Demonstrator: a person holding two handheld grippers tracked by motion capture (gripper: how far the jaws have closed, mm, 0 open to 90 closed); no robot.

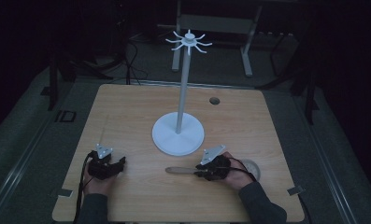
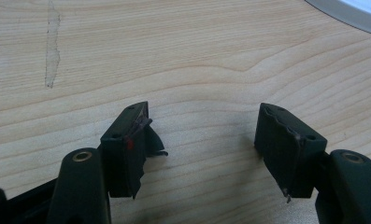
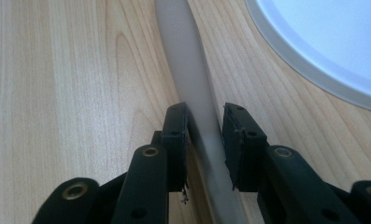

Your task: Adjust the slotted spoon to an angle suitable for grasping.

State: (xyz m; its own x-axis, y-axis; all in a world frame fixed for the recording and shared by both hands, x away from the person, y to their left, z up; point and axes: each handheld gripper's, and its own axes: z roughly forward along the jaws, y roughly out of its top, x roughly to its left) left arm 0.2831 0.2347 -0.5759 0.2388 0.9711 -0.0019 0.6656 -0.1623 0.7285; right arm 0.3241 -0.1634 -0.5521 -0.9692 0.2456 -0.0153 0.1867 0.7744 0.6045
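1. Dark room all round, with cables and a frame behind; the wooden bench (image 1: 127, 107) is the one lit surface.
2. White stand (image 1: 178, 133) sits mid-bench: round base, tall pole, and a ring of curved hooks (image 1: 189, 43) at the top, all bare.
3. Spatula (image 1: 179, 171), pale and long, lies flat on the bench just in front of the base, running sideways towards the right hand.
4. Right gripper (image 3: 205, 122) is low over the handle end, its fingers (image 3: 176, 140) clamped on the handle from both sides. I judge the grasp as just made and the lift not begun.
5. Left gripper (image 2: 202, 140) rests well apart at the left, fingers spread wide over bare wood, holding nothing.
6. Next move, as I judge it: lift the spatula off the bench, raise it to the hooks, and hang it there. Whether the handle has a hole for hanging cannot be told.
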